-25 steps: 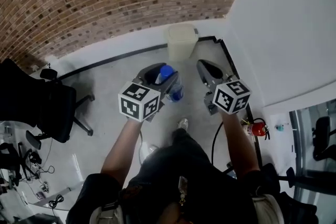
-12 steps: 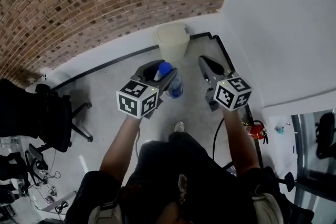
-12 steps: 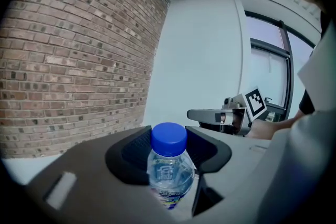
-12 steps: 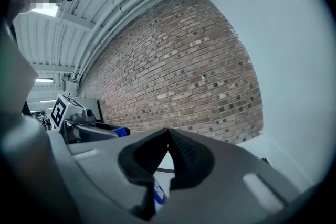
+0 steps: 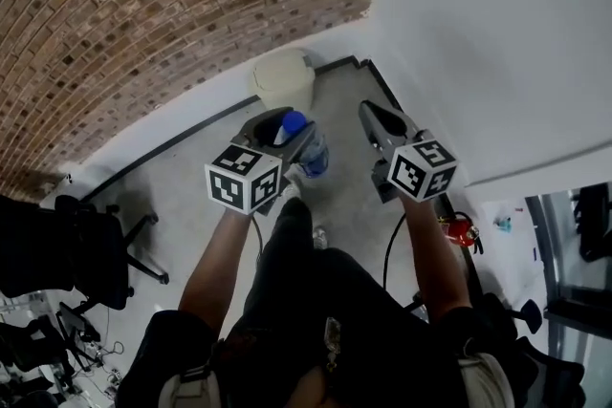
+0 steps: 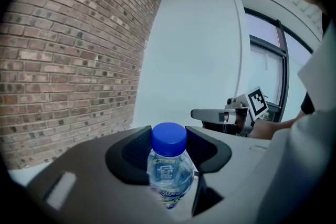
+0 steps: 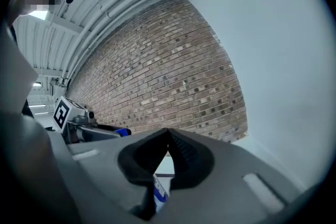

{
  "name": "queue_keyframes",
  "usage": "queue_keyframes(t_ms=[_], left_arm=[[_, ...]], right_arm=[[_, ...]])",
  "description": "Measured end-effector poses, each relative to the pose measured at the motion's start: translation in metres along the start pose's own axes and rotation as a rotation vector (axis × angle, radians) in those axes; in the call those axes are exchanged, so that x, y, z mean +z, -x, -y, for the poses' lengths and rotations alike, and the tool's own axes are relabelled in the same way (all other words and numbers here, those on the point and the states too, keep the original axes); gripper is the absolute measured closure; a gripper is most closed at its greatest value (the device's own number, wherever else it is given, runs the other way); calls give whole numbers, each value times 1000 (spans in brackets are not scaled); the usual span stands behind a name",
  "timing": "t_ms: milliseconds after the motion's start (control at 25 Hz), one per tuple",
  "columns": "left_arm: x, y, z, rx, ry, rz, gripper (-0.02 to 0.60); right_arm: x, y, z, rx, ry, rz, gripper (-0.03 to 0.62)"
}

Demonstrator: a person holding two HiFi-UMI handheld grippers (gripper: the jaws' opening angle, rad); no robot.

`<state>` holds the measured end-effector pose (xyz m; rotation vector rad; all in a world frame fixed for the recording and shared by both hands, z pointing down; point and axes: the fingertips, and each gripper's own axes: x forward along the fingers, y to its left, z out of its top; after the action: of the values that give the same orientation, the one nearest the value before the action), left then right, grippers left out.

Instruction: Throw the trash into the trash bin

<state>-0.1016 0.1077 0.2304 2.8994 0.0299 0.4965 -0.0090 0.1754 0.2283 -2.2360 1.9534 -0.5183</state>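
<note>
Trash bin (image 5: 284, 79), cream-coloured, stands on the floor (image 5: 191, 177) with the brick wall (image 5: 143, 14) behind it; whether its top is open or lidded cannot be told from the head view. The left hand-held gripper (image 5: 287, 127) pinches a clear plastic bottle (image 6: 169, 170) with a blue cap. Its jaws stand wide, one pad on each side of the bottle's shoulder just under the cap. The bottle is carried in the air on the person's side of the trash bin, near it but not above its mouth. The right hand-held gripper (image 7: 168, 134) is level with the left one and farther to the right of the trash bin. Its jaw tips are pressed together, and a thin white-and-blue scrap (image 7: 160, 191) shows low between them, probably pinched. The bottle looks nearly empty, so it is judged light. Its thin walls are likely to dent under a hard squeeze, and its smooth round body is apt to slip or swivel in the pads. The best hold is where it is now, at the stiff shoulder below the cap ring. The scrap is judged weightless and limp, and it may cling to a pad on release.
</note>
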Motion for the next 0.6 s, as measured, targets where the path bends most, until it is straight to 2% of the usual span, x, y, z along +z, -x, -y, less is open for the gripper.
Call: queue_keyframes(t_ms=[320,600], left_arm=[[16,-84,-18,-78,0,-1,376],[40,-160,-69,-92,33,-4,376]], right_arm=[[16,-27,71,-57,14,-15,591],[38,-94,124,-19,56,-88,591]])
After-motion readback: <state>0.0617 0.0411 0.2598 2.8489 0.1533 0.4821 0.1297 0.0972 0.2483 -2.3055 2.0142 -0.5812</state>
